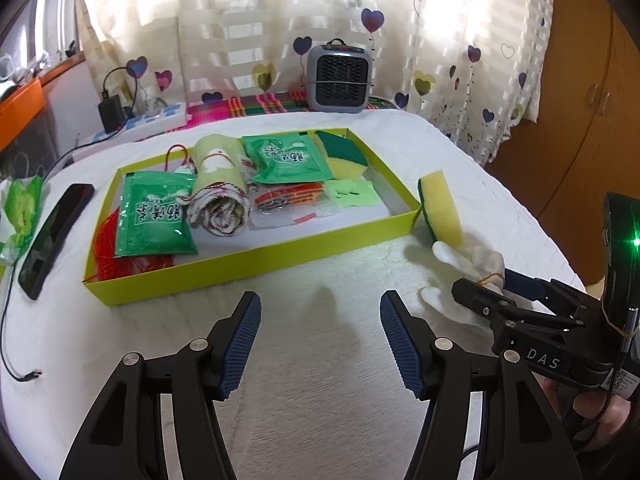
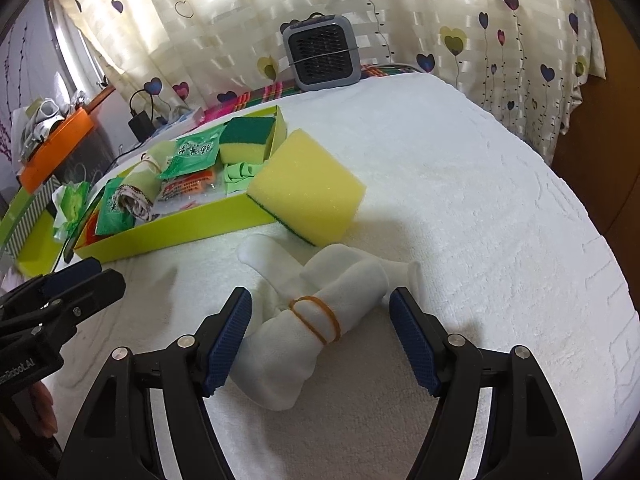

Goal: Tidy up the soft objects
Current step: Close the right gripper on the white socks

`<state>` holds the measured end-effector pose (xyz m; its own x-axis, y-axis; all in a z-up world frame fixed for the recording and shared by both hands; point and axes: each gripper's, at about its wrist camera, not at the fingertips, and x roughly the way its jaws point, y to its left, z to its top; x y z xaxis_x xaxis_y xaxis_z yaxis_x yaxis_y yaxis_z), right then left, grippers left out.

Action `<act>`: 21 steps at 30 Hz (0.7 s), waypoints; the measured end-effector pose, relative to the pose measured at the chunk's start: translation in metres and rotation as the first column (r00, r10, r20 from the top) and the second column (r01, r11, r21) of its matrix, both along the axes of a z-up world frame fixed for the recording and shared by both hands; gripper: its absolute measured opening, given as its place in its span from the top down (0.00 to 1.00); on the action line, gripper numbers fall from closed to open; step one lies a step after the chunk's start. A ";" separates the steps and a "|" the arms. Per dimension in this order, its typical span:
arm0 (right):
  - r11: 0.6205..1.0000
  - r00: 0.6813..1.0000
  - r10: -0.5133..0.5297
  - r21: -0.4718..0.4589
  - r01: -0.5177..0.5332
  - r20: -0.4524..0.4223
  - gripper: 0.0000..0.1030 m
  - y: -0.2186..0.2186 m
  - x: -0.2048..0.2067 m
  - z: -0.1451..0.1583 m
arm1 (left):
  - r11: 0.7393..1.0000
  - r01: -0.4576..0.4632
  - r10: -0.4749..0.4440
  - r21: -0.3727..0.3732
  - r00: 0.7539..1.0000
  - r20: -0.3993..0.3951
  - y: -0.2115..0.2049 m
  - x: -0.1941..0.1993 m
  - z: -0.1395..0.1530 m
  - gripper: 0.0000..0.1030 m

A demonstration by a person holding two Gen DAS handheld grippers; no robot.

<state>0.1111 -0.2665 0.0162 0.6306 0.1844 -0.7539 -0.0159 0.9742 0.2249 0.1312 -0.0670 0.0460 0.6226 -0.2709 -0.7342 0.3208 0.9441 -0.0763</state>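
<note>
A yellow-green tray (image 1: 256, 254) on the white towel holds green packets (image 1: 154, 216), a rolled cloth (image 1: 218, 188), a sponge (image 1: 344, 156) and other soft items. A second yellow sponge (image 2: 308, 190) with a green underside leans against the tray's right end (image 1: 440, 210). A white rolled bundle (image 2: 320, 312) bound by an orange rubber band lies between the open jaws of my right gripper (image 2: 320, 336), untouched by the pads. My left gripper (image 1: 320, 344) is open and empty over bare towel in front of the tray.
A grey mini heater (image 1: 340, 78) stands at the back by the heart-print curtain. A black phone (image 1: 54, 232), a green wrapper (image 1: 22, 212) and a power strip with cables (image 1: 140, 120) lie left of the tray. A wooden cabinet (image 1: 580, 120) is at the right.
</note>
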 end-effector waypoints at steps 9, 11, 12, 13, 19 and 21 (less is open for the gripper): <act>1.000 1.000 0.007 0.003 -0.007 -0.009 0.56 -0.007 -0.004 0.000 | 1.000 0.027 -0.027 -0.011 1.000 -0.005 -0.013 0.007 0.004 0.40; 1.000 1.000 0.013 0.006 -0.013 -0.007 0.57 -0.008 -0.005 0.000 | 0.999 0.040 -0.040 -0.016 0.999 -0.008 -0.017 0.009 0.004 0.40; 1.000 1.000 0.016 0.006 -0.016 -0.007 0.58 -0.009 -0.006 0.000 | 0.999 0.047 -0.048 -0.016 0.999 -0.011 -0.020 0.010 0.004 0.40; 1.000 1.000 0.019 0.006 -0.019 -0.007 0.59 -0.009 -0.006 0.000 | 0.998 0.056 -0.056 -0.016 0.998 -0.014 -0.023 0.011 0.004 0.40; 1.000 1.000 0.024 -0.010 -0.024 0.005 0.62 -0.015 -0.011 0.003 | 0.994 0.097 -0.099 -0.041 0.995 -0.027 -0.042 0.019 0.007 0.40; 1.000 1.000 0.017 -0.005 -0.017 0.006 0.62 -0.019 -0.013 0.003 | 0.993 0.113 -0.115 -0.045 0.993 -0.028 -0.049 0.022 0.008 0.40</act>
